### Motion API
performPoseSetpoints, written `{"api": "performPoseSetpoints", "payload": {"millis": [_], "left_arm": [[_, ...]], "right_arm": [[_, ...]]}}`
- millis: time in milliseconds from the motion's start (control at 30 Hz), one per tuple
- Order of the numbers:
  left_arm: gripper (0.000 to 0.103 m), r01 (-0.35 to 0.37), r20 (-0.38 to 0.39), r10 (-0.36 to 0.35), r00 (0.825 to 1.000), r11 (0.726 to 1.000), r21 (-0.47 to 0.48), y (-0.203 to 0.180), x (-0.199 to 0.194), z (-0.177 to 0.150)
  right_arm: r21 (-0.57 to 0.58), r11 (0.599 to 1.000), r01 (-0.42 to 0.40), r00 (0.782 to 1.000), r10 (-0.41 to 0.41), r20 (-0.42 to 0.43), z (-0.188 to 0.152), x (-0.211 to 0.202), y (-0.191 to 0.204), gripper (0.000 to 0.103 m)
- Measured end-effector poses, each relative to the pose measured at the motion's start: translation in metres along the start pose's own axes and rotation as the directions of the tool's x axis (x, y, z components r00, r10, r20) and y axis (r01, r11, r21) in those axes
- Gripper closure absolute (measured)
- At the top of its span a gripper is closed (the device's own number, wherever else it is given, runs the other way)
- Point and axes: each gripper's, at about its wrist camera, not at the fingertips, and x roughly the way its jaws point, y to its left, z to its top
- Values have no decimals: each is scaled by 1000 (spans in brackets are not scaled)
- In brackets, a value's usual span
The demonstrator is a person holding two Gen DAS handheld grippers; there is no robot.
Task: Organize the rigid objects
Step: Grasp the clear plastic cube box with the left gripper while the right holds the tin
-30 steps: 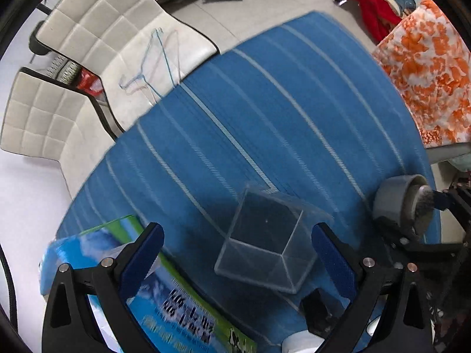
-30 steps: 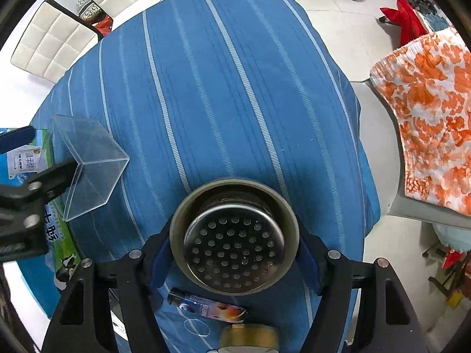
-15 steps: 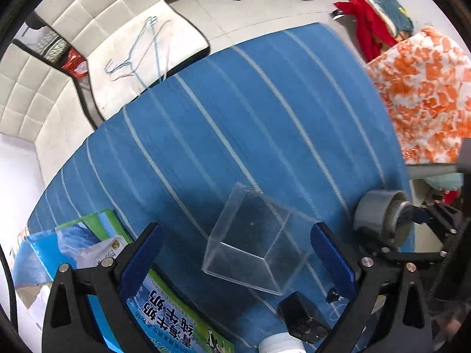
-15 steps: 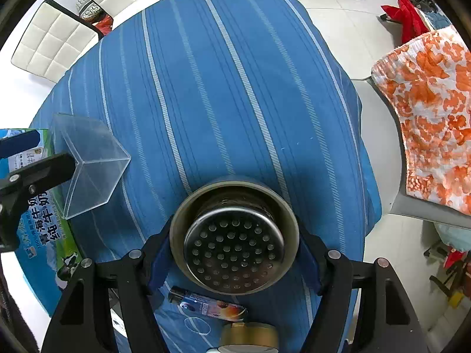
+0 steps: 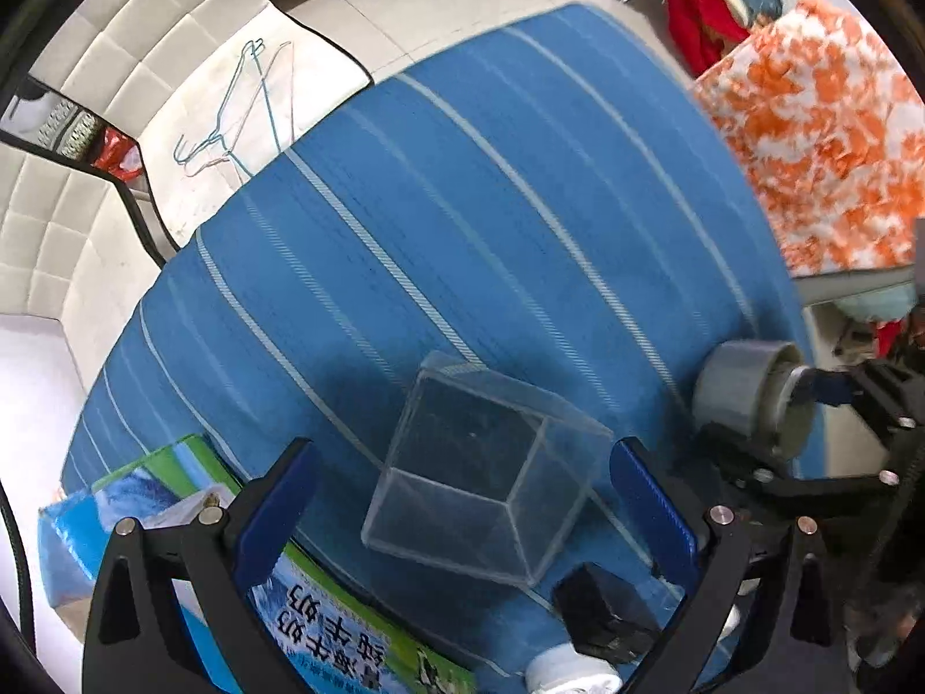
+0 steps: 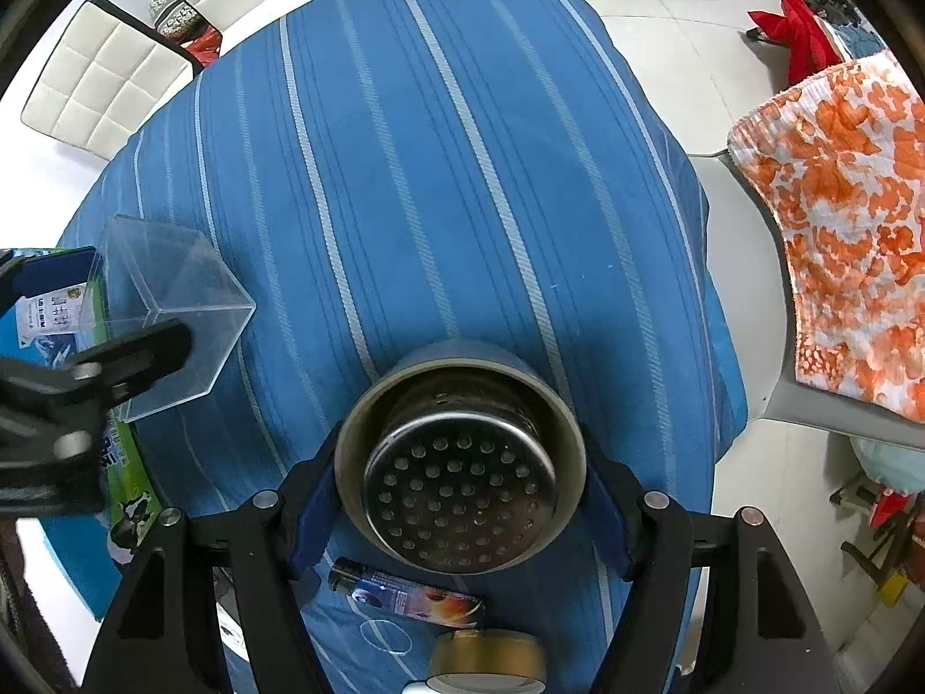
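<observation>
My right gripper (image 6: pixel 459 497) is shut on a metal cup (image 6: pixel 462 462) with a perforated strainer inside, held above the blue striped tablecloth (image 6: pixel 433 173). The cup also shows in the left wrist view (image 5: pixel 751 405), at the right. My left gripper (image 5: pixel 462 497) is open, its blue pads either side of a clear plastic box (image 5: pixel 485 480) that lies tilted on the cloth, not touching it. The clear box also shows in the right wrist view (image 6: pixel 173 301) at the left.
A milk carton box (image 5: pixel 324 601) lies near the left fingers. A black adapter (image 5: pixel 601 613) and white lid (image 5: pixel 572 674) lie below the clear box. A lighter (image 6: pixel 404 595) and gold tin (image 6: pixel 491 659) lie under the cup. White chairs (image 5: pixel 115 173) and orange cloth (image 6: pixel 838 231) flank the table.
The left gripper shifted and turned slightly over the clear box, staying open. The right gripper keeps holding the metal cup almost still.
</observation>
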Motion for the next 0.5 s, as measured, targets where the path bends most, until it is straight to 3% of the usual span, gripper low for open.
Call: {"api": "performPoseSetpoints", "payload": {"millis": [67,167,500], "left_arm": [[4,-19,-1,19,1000,1000,3,-1,7,1],[32,-6,-22,6,1000,1000,1,-6,18,1],[38,-36,-4,35,999,999,-34,-8,31,-6]], "right_arm": [[4,1000,6,1000,-6,4,1,0,2,29],[14,1000,14,1000,-14,7,2,-1,4,28],[31,999,39,999,-39,3,6,9,5,28]]}}
